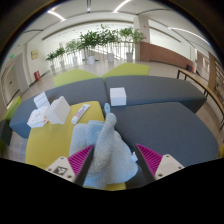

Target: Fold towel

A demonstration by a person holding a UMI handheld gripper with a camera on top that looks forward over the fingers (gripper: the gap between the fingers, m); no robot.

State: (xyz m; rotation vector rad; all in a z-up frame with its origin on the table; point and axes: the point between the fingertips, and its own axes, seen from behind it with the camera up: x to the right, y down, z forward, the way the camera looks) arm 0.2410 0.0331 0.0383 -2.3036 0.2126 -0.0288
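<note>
- Your claw (110, 160) is closed down on the light blue towel (107, 150): both pink pads (82, 156) press against the bunched cloth, which rises in a peak ahead of the fingers and hangs in loose folds between them.
- The towel looks lifted clear, over the yellow round part of the surface (45, 145) and the grey part's near edge. Keep the grip firm; a pinch on a bunched fold can slip if you jerk.
- To fold well, carry the held edge across in one low, smooth arc toward the opposite edge of the cloth, so the hanging part lays flat and does not twist.
- How much of the towel rests on the surface below the fingers is hidden, so check the lower edge before you release.
- Farther along the grey surface, keep the swing clear of a small white box (117, 96), a white bar-shaped item (81, 113) and some white paper-like things (47, 110) near the left end.
- Potted plants (95, 42) stand well beyond.
</note>
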